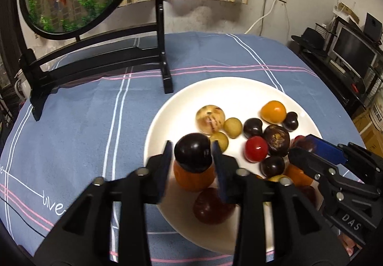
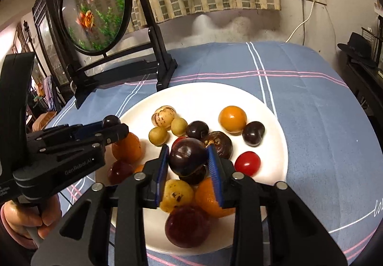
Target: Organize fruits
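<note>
A white plate (image 1: 191, 98) holds several small fruits: orange, dark purple, red, yellow-green and a pale striped one (image 1: 210, 119). My left gripper (image 1: 192, 153) is shut on a dark purple fruit (image 1: 193, 155) and holds it above an orange fruit (image 1: 194, 178) at the plate's near left. My right gripper (image 2: 188, 158) is shut on another dark purple fruit (image 2: 188, 159) above the plate's near middle. The right gripper (image 1: 308, 146) also shows at the right of the left wrist view. The left gripper (image 2: 112, 125) shows at the left of the right wrist view.
The plate (image 2: 270, 122) sits on a blue striped tablecloth (image 1: 95, 110). A round goldfish screen on a black wooden stand (image 1: 100, 60) stands at the back left, its foot close to the plate's far rim. Shelves with a monitor (image 1: 352, 52) stand beyond the table's right edge.
</note>
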